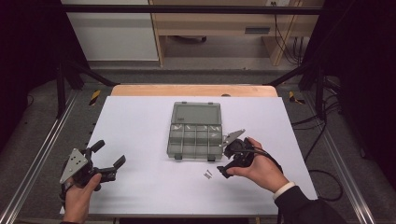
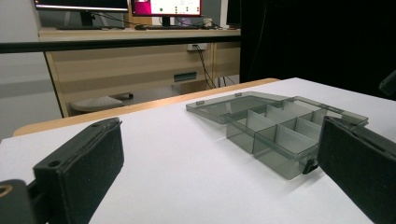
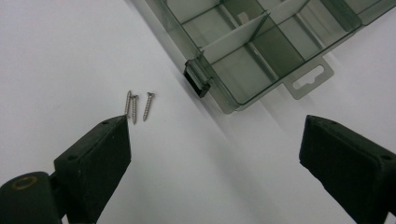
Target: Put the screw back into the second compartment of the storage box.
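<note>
Left gripper (image 1: 108,161): nearest the person, at the front-left of the table, held in the left hand (image 1: 80,198). Its jaws stand wide apart and hold nothing. It sits well apart from the box, and in the left gripper view its two black pads frame the box from the side.

Right gripper (image 1: 229,158): front-right of centre, held in the right hand (image 1: 261,170), with a dark sleeve (image 1: 303,207) and a white cuff behind it. Jaws wide apart, holding nothing. In the right gripper view the left pad's tip (image 3: 100,156) sits just short of the screws – near, not touching.

Screws (image 3: 137,105): three small silver screws lying loose on the white sheet, close together and roughly parallel, just in front of the box's near-right corner. In the high view they show as tiny marks (image 1: 207,174) just left of the right gripper.

Organiser box (image 1: 195,135): smoky clear plastic, at the middle of the table, lid (image 1: 196,114) folded open flat on the far side. The tray is split into small compartments by dividers; those in view look empty. A dark latch (image 3: 195,80) sits on its front edge – the screws lie near it.

Table (image 1: 140,121): covered with a white sheet, with a strip of wood showing at the far edge.

Beyond: a wooden desk (image 2: 140,60) with monitors (image 2: 166,7) on it.
</note>
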`<state>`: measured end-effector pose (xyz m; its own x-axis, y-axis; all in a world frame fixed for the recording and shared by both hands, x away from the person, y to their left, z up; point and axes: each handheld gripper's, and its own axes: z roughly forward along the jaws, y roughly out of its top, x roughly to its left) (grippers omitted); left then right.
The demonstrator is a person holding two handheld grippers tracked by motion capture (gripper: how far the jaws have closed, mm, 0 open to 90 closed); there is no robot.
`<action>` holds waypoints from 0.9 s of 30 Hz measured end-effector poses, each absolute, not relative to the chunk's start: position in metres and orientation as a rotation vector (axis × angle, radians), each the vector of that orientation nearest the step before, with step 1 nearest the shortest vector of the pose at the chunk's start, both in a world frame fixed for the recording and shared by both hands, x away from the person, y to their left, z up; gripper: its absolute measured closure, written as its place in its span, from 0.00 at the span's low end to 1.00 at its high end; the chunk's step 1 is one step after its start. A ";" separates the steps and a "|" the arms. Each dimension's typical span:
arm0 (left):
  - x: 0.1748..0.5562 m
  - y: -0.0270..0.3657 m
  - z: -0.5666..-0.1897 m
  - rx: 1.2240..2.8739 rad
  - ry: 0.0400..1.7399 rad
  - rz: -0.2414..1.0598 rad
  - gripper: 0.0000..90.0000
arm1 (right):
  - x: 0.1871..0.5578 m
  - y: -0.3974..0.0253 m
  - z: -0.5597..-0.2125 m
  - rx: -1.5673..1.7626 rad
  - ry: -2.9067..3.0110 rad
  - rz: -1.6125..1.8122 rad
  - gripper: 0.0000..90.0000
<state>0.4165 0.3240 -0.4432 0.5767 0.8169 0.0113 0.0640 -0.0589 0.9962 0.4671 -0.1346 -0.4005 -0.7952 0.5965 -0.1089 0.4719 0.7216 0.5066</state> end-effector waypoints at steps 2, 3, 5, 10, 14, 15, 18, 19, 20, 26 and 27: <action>0.417 0.324 -0.443 1.522 0.779 0.729 0.01 | 0.467 -0.131 -0.401 0.850 2.670 0.681 0.11; 0.417 0.323 -0.443 1.522 0.779 0.728 0.01 | 0.467 -0.130 -0.401 0.838 2.680 0.674 0.11; 0.416 0.323 -0.443 1.523 0.778 0.727 0.01 | 0.468 -0.128 -0.400 0.835 2.685 0.666 0.11; 0.417 0.324 -0.443 1.523 0.779 0.728 0.01 | 0.468 -0.122 -0.401 0.826 2.708 0.658 0.16; 0.417 0.323 -0.443 1.524 0.781 0.729 0.01 | 0.467 -0.118 -0.401 0.789 2.732 0.638 0.32; 0.417 0.324 -0.443 1.525 0.781 0.730 0.01 | 0.467 -0.116 -0.402 0.785 2.751 0.626 0.38; 0.417 0.324 -0.443 1.524 0.780 0.733 0.01 | 0.467 -0.112 -0.404 0.770 2.788 0.605 0.47; 0.417 0.324 -0.443 1.523 0.784 0.731 0.01 | 0.466 -0.110 -0.404 0.765 2.795 0.600 0.49; 0.417 0.324 -0.443 1.524 0.784 0.731 0.01 | 0.466 -0.109 -0.405 0.760 2.803 0.599 0.51; 0.417 0.324 -0.444 1.526 0.784 0.730 0.01 | 0.468 -0.102 -0.406 0.753 2.824 0.585 0.54; 0.417 0.324 -0.444 1.526 0.784 0.731 0.01 | 0.469 -0.100 -0.407 0.757 2.830 0.580 0.56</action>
